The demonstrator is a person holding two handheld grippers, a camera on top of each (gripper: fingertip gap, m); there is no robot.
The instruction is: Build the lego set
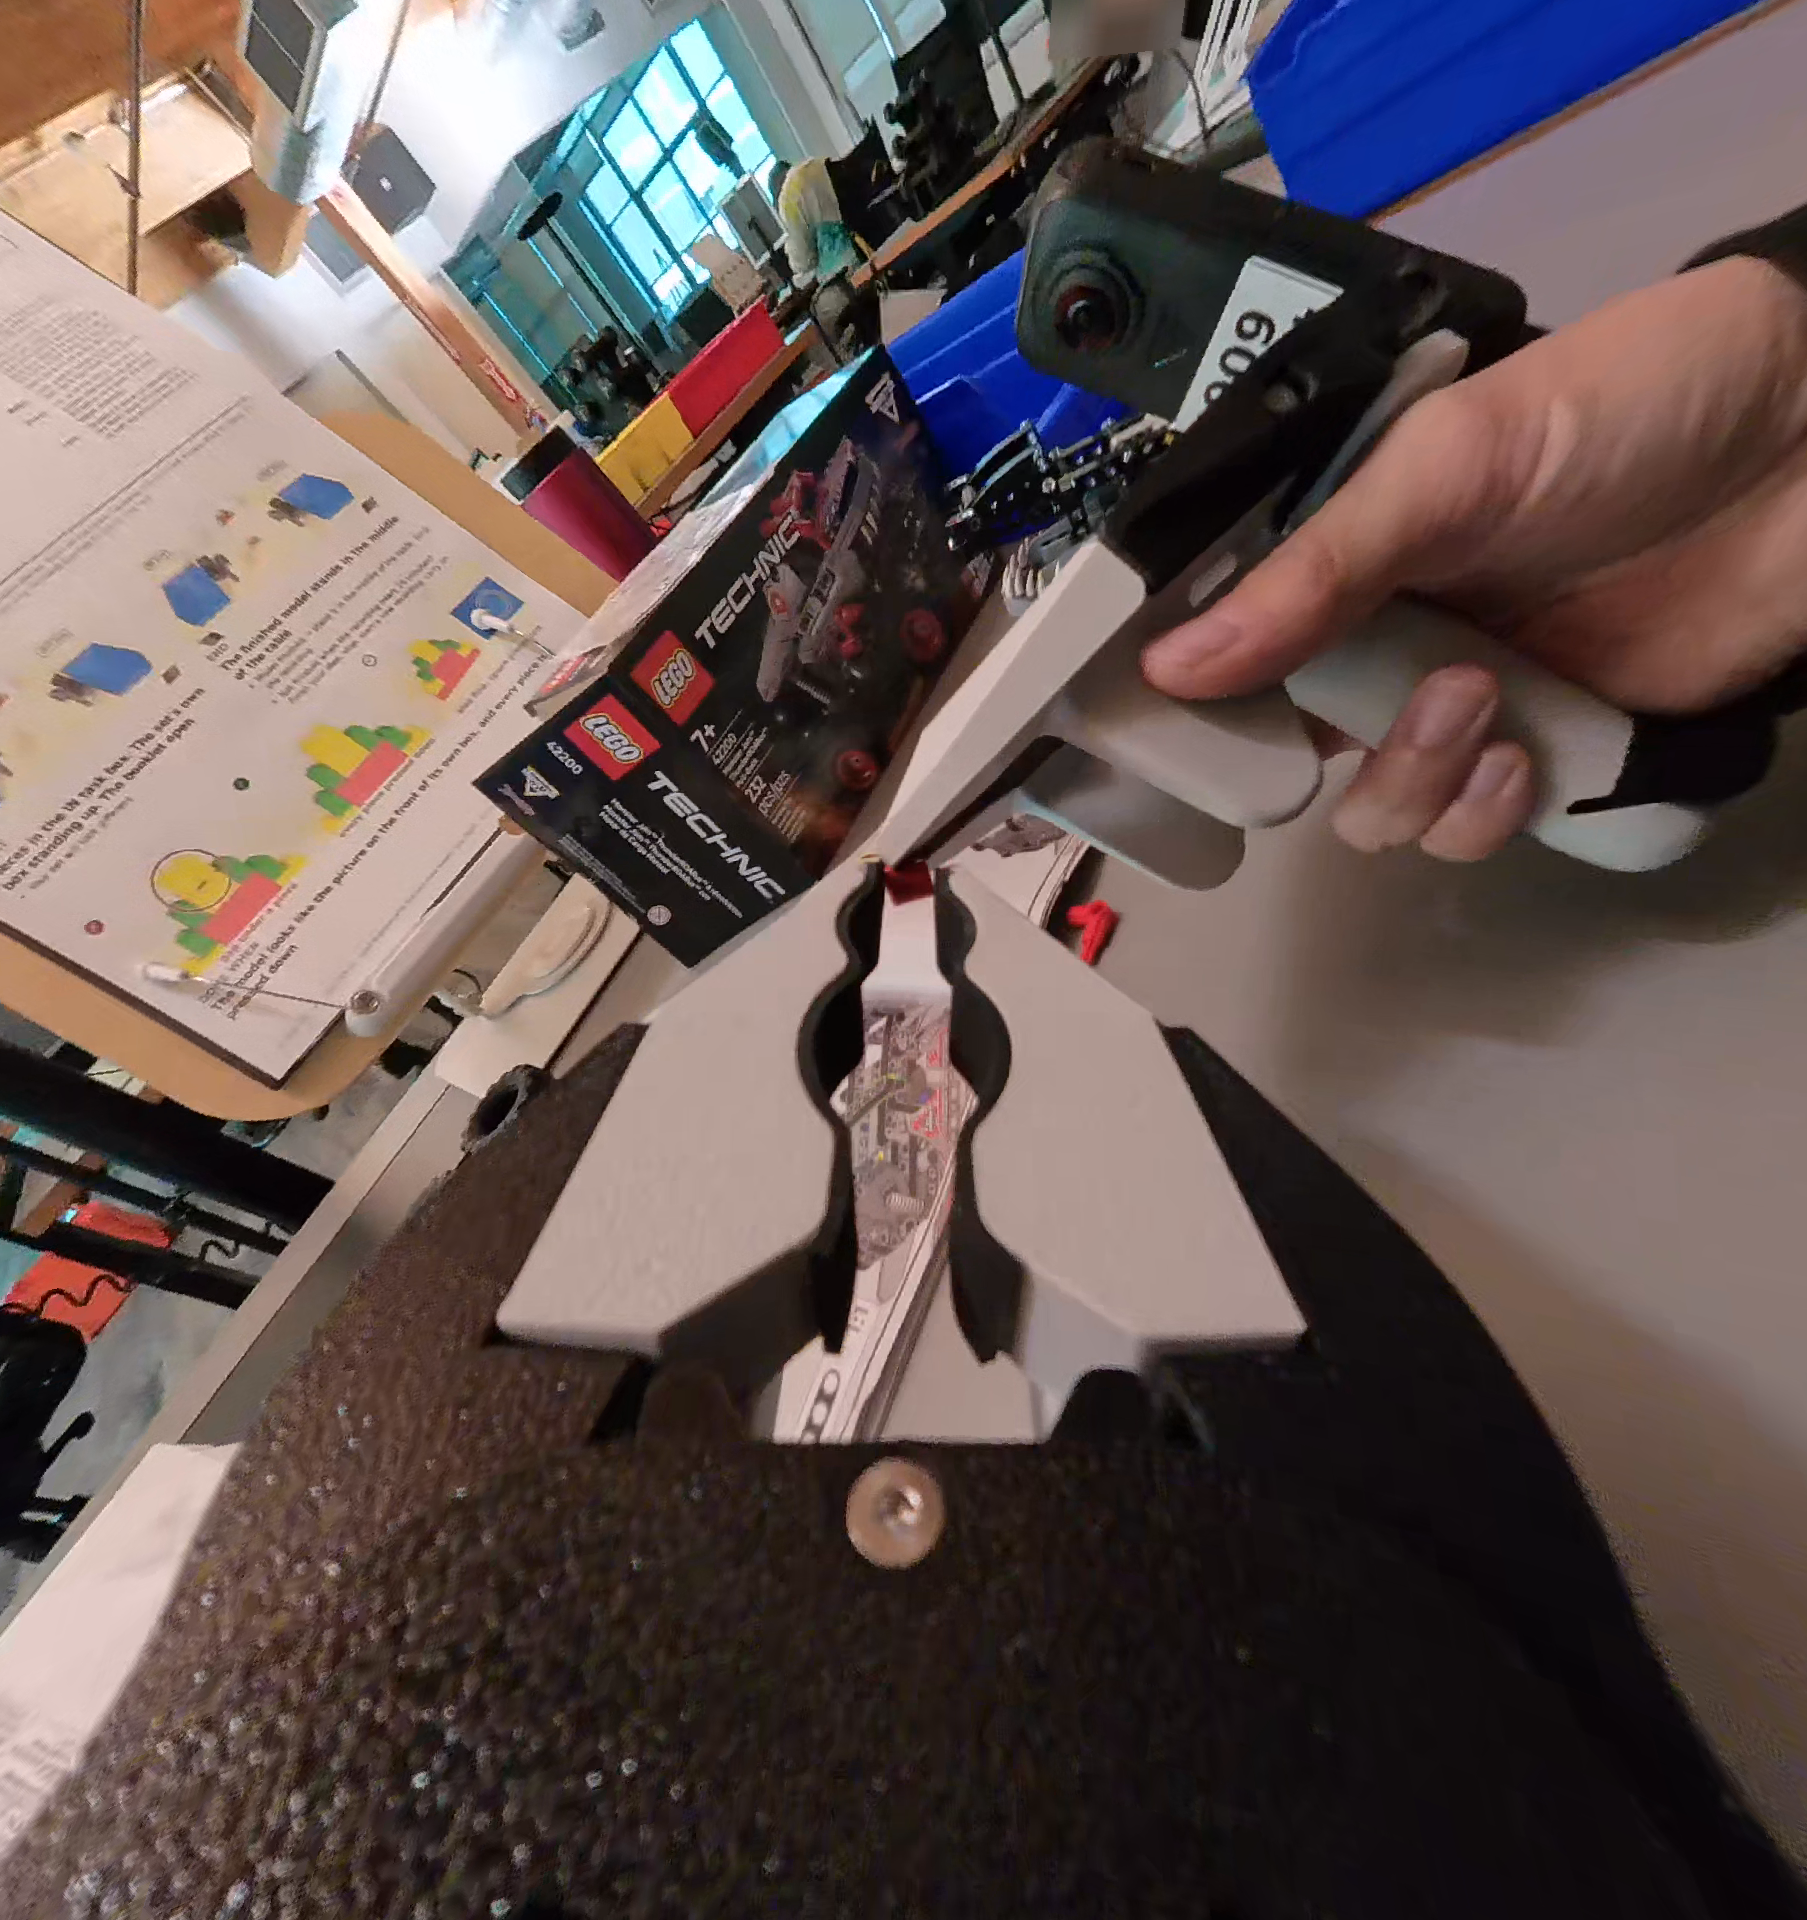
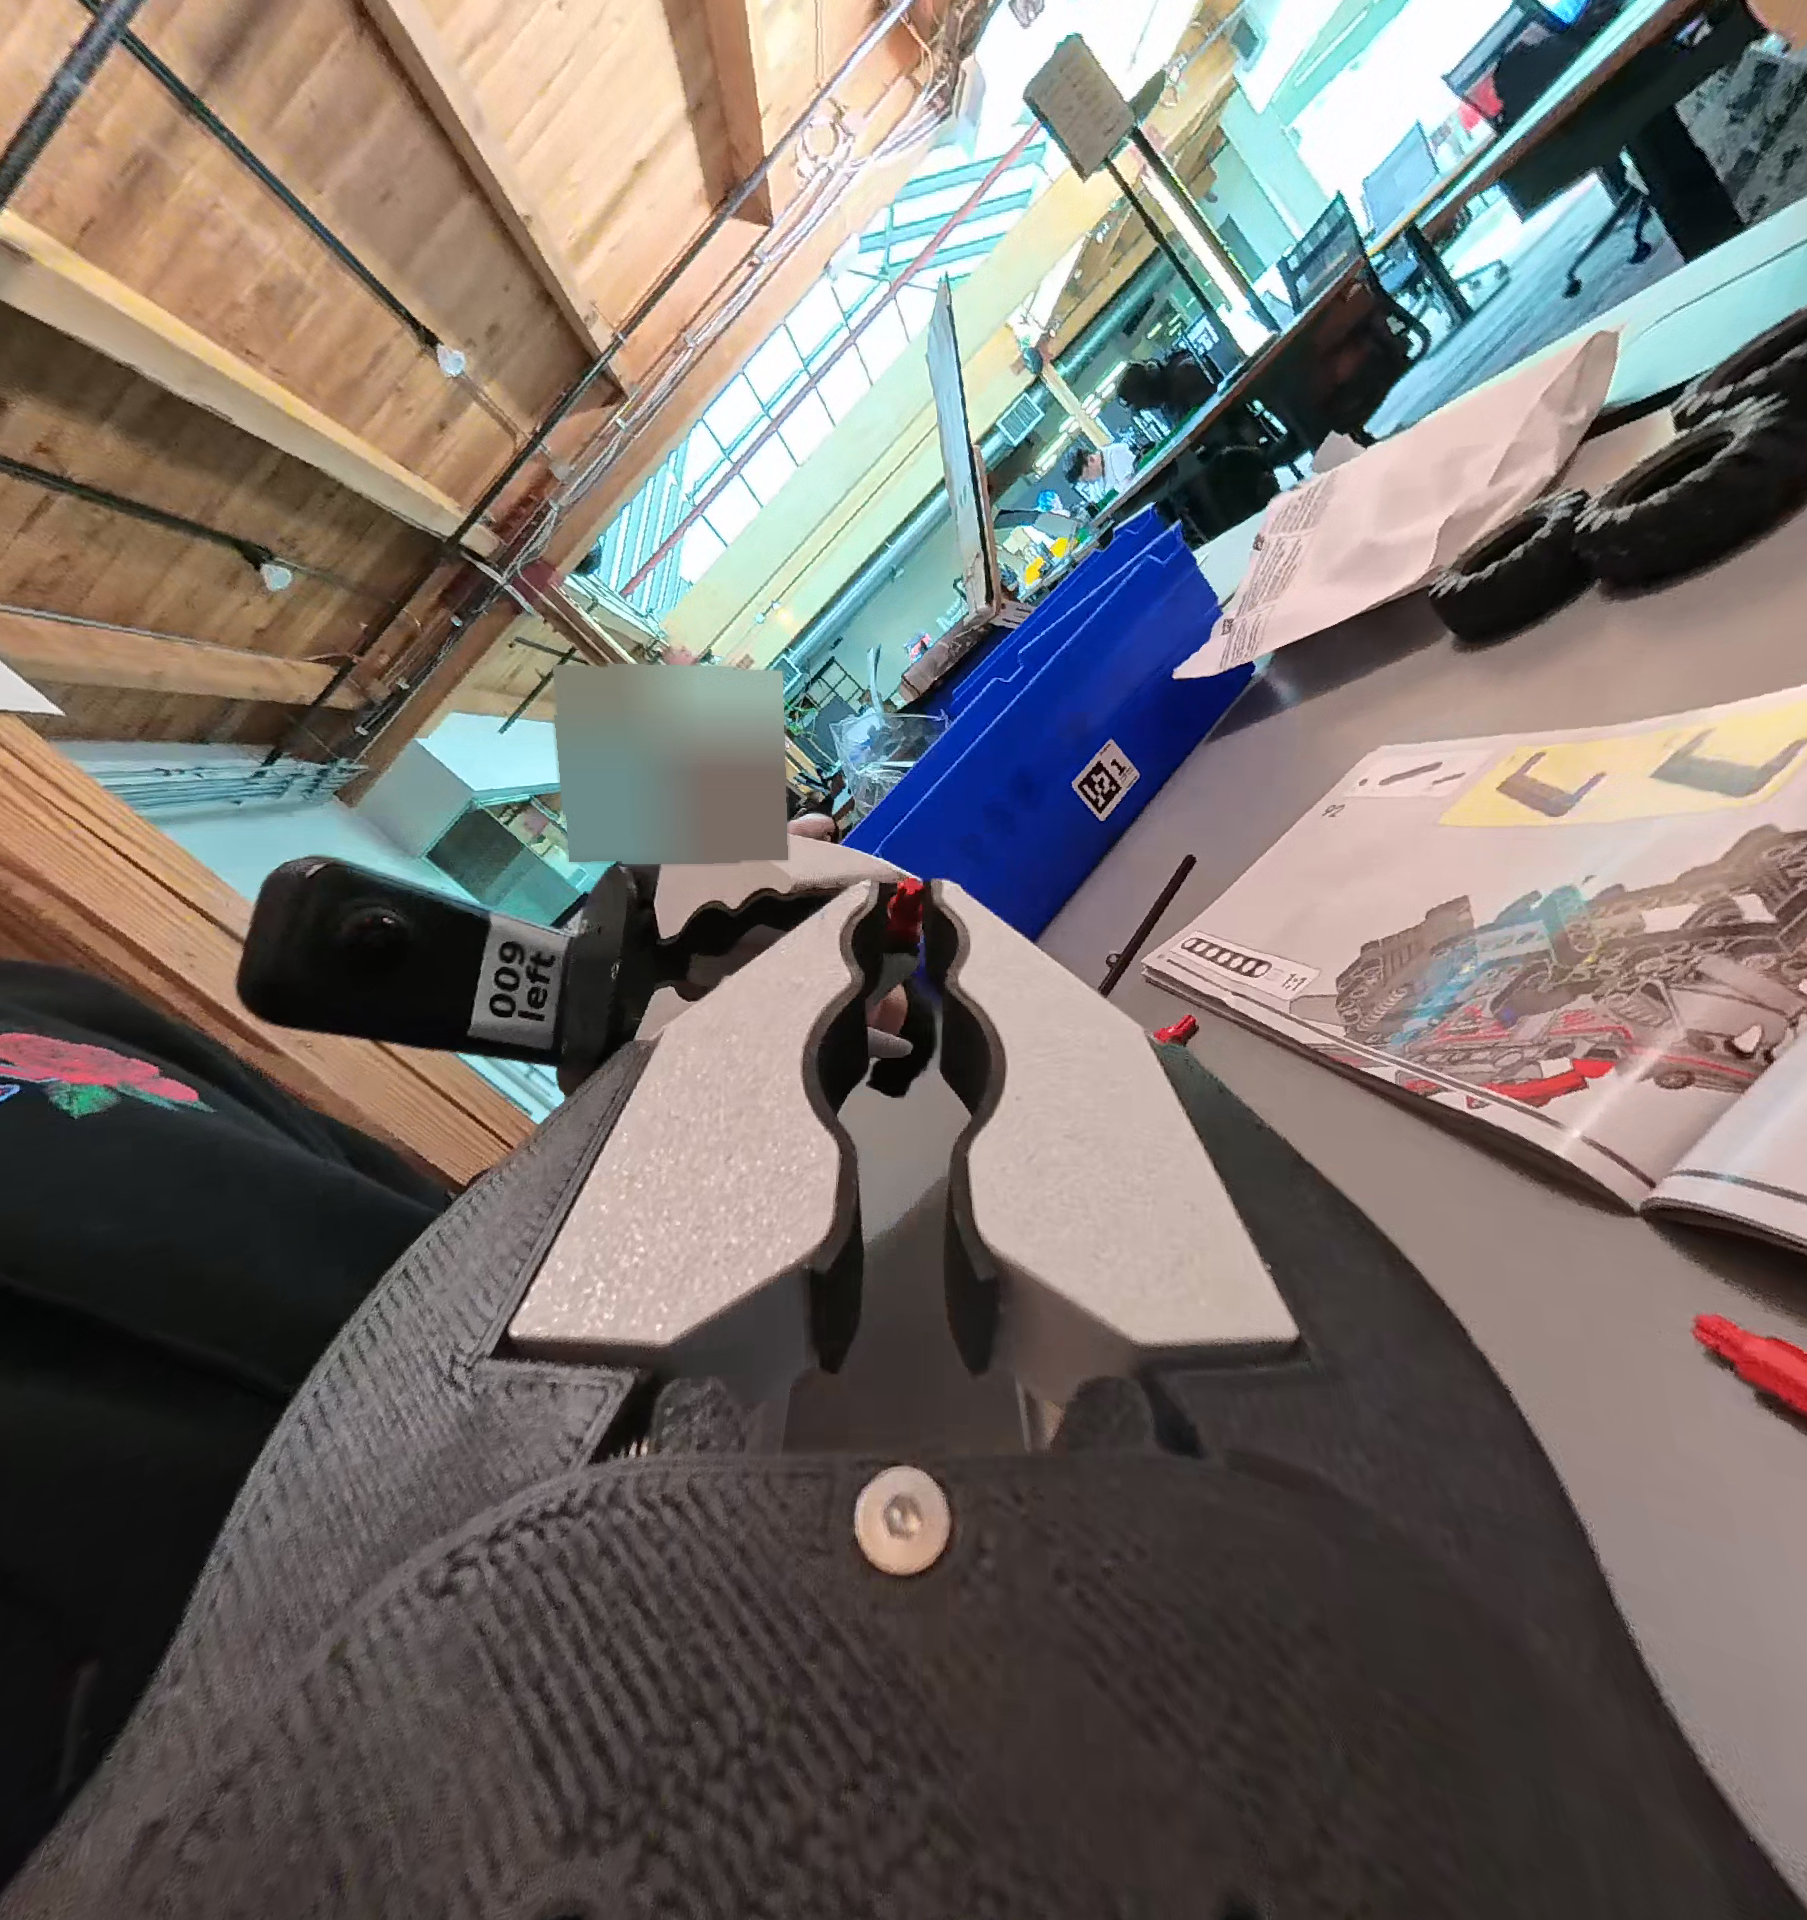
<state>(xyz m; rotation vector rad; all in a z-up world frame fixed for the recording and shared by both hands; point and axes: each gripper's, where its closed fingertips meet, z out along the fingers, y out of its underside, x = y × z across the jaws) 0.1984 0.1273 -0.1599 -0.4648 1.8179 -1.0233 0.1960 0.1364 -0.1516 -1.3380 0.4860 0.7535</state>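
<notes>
Left wrist view: left gripper (image 1: 907,883) nearly closed, nipping a small red piece (image 1: 901,885); right gripper (image 1: 904,847) meets the same piece above the table (image 1: 1501,1195). A misaligned push could drop it.

Right wrist view: right gripper (image 2: 909,902) pinches the red piece (image 2: 907,906); booklet (image 2: 1501,935) lies nearby.

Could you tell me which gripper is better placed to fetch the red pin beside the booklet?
Probably the right gripper: the red pin lies just beside its tips, though they pinch a red piece.
</notes>
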